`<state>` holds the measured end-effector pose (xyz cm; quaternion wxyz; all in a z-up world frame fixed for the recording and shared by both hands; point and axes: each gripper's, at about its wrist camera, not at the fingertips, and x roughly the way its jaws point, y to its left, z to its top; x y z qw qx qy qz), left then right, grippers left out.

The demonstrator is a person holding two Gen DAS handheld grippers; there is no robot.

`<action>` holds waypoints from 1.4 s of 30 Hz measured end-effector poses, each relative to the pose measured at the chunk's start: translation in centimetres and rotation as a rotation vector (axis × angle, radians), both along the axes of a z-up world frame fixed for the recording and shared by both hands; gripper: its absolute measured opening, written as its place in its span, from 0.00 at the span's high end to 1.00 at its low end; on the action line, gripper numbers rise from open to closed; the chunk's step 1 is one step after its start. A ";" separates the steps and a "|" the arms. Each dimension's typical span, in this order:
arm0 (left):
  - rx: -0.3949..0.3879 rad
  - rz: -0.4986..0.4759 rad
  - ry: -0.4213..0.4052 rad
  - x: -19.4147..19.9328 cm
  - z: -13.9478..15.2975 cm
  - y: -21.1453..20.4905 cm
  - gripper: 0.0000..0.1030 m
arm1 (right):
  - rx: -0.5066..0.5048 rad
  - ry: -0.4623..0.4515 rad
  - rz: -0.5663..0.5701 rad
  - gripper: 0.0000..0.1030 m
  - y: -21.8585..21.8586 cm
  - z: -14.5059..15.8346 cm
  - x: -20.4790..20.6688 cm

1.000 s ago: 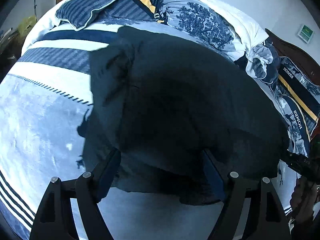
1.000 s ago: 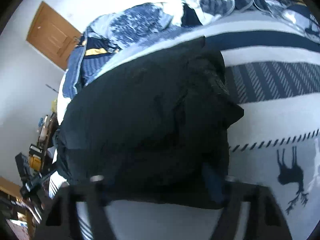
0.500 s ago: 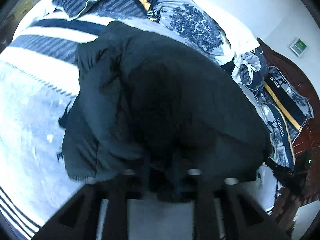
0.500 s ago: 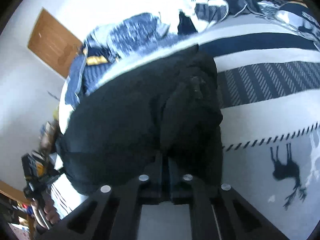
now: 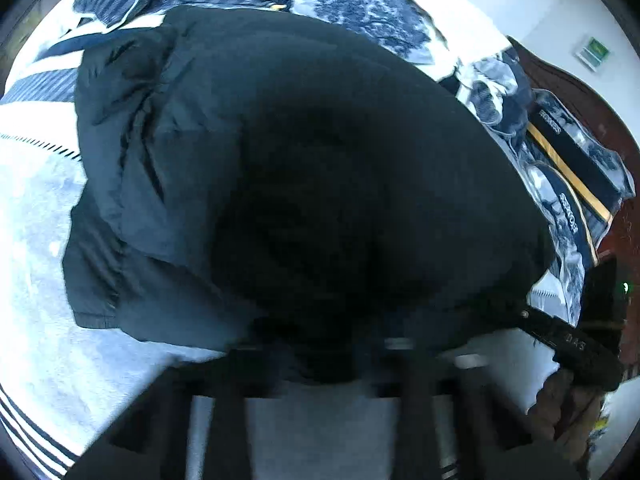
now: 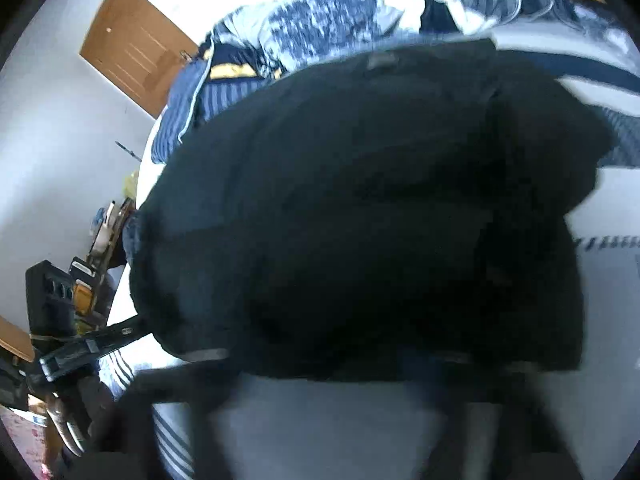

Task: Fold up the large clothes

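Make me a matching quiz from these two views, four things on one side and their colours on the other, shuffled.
Things:
1. jacket
2. door
3. wall plate
4. deer print

Colours:
A. brown wood
B. green and white
C. very dark, near black
D. dark dashes on a pale bedspread

Pairs: 1-C, 2-A, 3-B, 4-D
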<state>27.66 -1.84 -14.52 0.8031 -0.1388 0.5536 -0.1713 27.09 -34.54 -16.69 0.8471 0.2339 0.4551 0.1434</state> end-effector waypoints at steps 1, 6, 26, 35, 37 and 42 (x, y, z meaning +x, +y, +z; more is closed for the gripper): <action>-0.037 0.006 -0.030 0.0 0.9 0.5 0.89 | 0.031 0.000 -0.017 0.87 -0.4 0.2 -0.2; 0.017 0.033 0.000 0.7 -1.5 0.9 0.90 | 0.008 -0.141 0.004 0.98 0.5 4.0 -3.5; 0.120 0.122 -0.242 -11.2 3.7 2.0 0.15 | -0.204 -0.049 -0.149 0.14 1.2 3.9 -10.1; 0.249 0.107 -0.432 -19.5 11.8 1.8 0.15 | -0.219 -0.155 -0.206 0.14 3.0 12.4 -18.2; 0.266 0.107 -0.460 -21.2 13.3 1.7 0.15 | -0.260 -0.161 -0.216 0.14 3.8 14.2 -19.7; 0.299 0.120 -0.524 -25.3 17.2 1.4 0.15 | -0.372 -0.239 -0.213 0.14 6.6 18.6 -24.8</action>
